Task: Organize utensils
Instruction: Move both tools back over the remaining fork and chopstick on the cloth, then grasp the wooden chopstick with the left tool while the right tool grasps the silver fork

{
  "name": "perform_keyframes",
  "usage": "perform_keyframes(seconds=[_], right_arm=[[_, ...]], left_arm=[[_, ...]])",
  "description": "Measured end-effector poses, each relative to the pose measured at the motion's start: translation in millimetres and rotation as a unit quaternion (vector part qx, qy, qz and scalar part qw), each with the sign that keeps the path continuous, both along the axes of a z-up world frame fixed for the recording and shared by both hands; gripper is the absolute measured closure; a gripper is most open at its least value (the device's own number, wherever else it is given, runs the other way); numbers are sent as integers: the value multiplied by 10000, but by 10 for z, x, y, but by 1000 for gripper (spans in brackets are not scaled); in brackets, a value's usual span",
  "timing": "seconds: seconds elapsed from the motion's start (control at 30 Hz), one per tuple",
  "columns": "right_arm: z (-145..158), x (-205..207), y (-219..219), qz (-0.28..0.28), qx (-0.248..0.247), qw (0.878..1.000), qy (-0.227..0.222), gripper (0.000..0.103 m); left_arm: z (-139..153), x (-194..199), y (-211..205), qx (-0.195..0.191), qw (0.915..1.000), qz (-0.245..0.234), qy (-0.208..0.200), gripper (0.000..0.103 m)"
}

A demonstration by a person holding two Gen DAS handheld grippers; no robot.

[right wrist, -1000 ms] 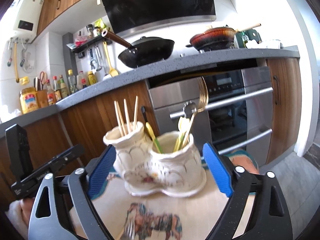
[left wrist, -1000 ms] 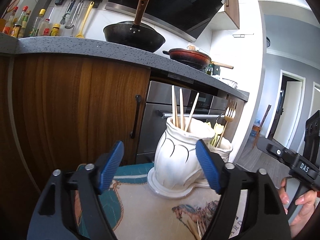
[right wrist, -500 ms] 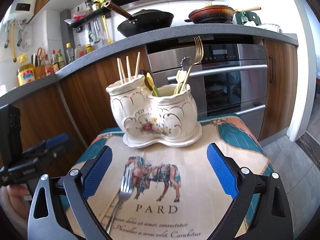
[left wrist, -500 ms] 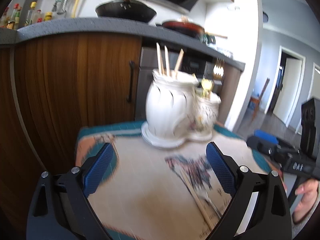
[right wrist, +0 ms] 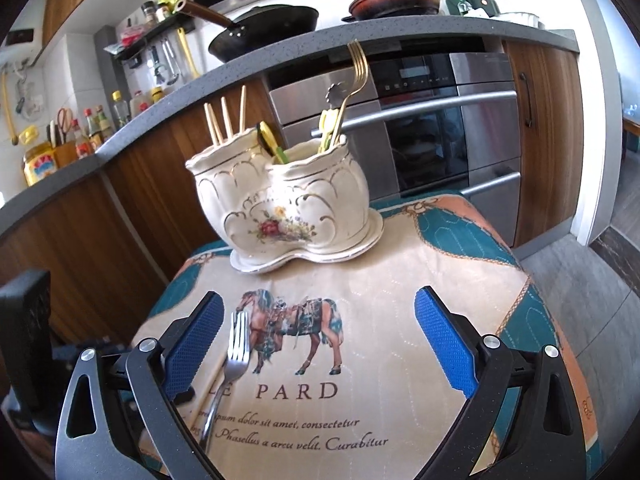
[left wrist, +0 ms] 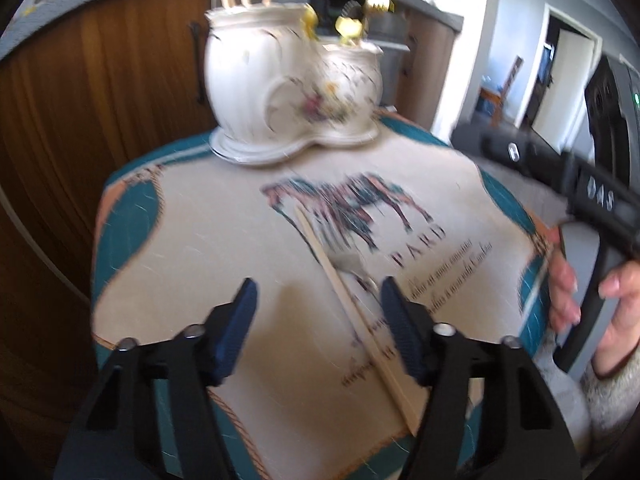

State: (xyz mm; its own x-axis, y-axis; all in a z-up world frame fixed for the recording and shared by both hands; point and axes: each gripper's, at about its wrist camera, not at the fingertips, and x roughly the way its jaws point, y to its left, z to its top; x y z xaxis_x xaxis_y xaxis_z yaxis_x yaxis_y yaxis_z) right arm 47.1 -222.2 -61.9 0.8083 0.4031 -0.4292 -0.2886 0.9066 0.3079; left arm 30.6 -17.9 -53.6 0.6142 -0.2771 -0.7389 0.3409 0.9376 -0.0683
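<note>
Left-wrist footage shows the left gripper [left wrist: 314, 310] tipped downward toward the table [left wrist: 192, 248], whereas a second earlier it was levelled at the ceramic utensil holder [left wrist: 288, 92] with its fingers either side of that holder. Its fingers are now closing and stand about half open, with nothing pinched; a loose wooden chopstick [left wrist: 352, 304] lies on the printed cloth between them, close against the right-hand pad, though whether that pad touches it cannot be told through the blur. A silver fork [right wrist: 228, 372] lies on the cloth beside the chopstick, seen most clearly from the right wrist, where it rests just inside the near finger of the right gripper [right wrist: 316, 344]. That gripper's fingers are spread wide and empty, and it has been lowered so that more of the cloth is seen than before. The holder stands at the far edge of the table, three chopsticks in one cup and cutlery in the other. The chopstick pickup is judged to be under way, with the fork still to be stowed.
</note>
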Motion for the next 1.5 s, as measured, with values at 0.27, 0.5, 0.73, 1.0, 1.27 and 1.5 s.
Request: perform_keyframes(seconds=[0.27, 0.5, 0.73, 1.0, 1.27, 1.5], right_arm=[[15, -12, 29, 142, -41, 9999, 51, 7], [12, -25, 169, 473, -256, 9984, 197, 7], [-93, -91, 512, 1097, -917, 9884, 502, 12], [-251, -179, 856, 1607, -1454, 9733, 755, 46], [-397, -202, 1052, 1684, -1844, 9644, 869, 76], [-338, -174, 897, 1688, -2052, 9599, 897, 97]], left_arm=[[-119, -7, -107, 237, 9989, -253, 316, 68], [-110, 47, 11, 245, 9988, -270, 328, 93], [-60, 116, 194, 216, 9996, -30, 172, 97], [-58, 155, 293, 97, 9998, 68, 144, 97], [-89, 147, 251, 76, 9998, -23, 184, 97], [-51, 82, 131, 143, 9993, -274, 223, 97]])
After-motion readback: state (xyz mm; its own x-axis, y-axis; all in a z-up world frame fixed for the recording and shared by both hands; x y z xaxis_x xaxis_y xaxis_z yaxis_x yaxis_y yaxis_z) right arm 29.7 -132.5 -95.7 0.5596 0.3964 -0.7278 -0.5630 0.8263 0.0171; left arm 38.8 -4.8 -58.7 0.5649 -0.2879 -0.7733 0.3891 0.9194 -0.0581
